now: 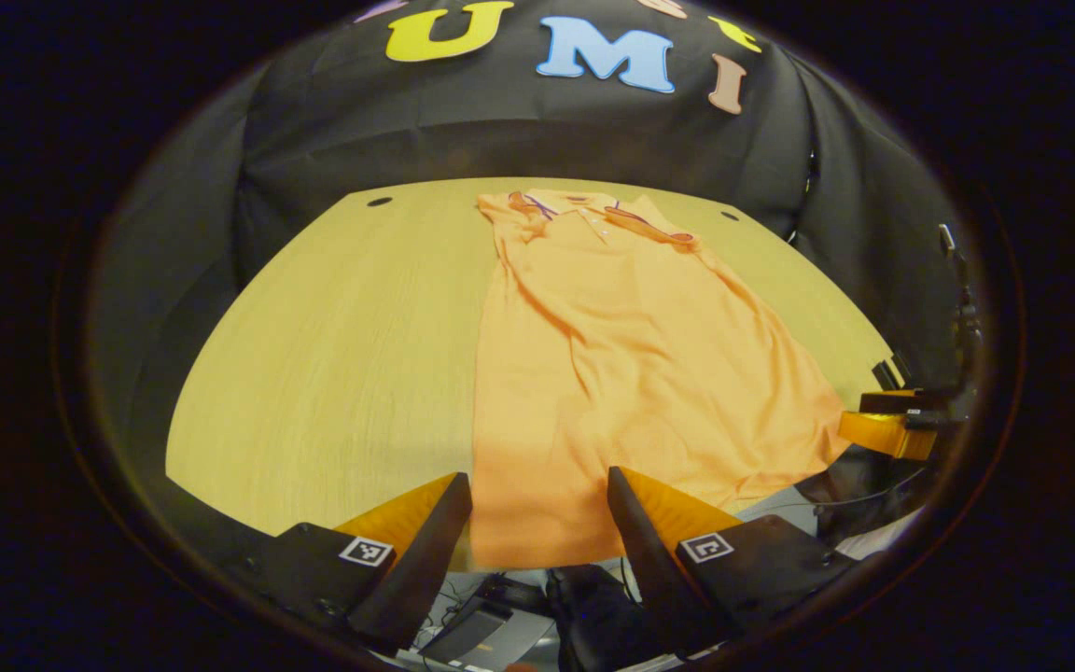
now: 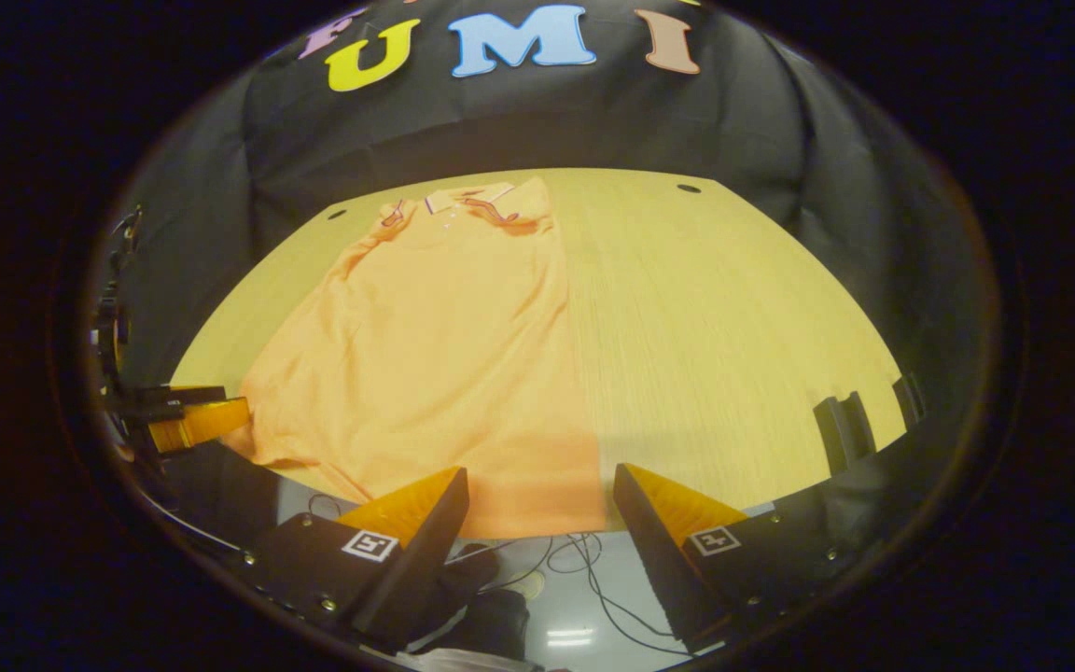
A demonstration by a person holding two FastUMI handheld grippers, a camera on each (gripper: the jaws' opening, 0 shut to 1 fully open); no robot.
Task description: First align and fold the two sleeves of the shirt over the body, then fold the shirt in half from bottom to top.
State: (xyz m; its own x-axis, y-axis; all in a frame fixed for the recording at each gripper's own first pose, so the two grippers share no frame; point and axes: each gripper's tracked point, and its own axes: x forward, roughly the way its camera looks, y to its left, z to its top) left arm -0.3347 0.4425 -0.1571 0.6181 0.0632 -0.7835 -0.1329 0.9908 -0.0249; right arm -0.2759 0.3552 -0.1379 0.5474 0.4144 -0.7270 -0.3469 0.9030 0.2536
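Your left claw (image 1: 537, 504) sits at the near edge of the worktop (image 1: 332, 355). Its two fingers are wide apart and hold nothing. The bottom hem of the orange shirt (image 1: 612, 364) lies between them, just in front. You cannot tell if the fingers touch the cloth, because the tips cover that part of the hem.

In the right gripper view, your right claw (image 2: 537, 499) is wide apart too, and it holds nothing. The hem of the shirt (image 2: 444, 355) lies in the gap between its fingers, with bare worktop (image 2: 724, 327) on the right side.

Below the worktop edge you see some cables (image 2: 593, 560) on the floor, dark and hard to make out.

The shirt lies flat on the worktop, hem close to you and collar (image 1: 584, 210) far away, next to the black wall. It looks long and narrow. The sleeves are hard to pick out; they seem to lie folded in over the body, but the wrinkles hide their edges.

At the right side of the left gripper view, your other claw is cut off by the round edge.
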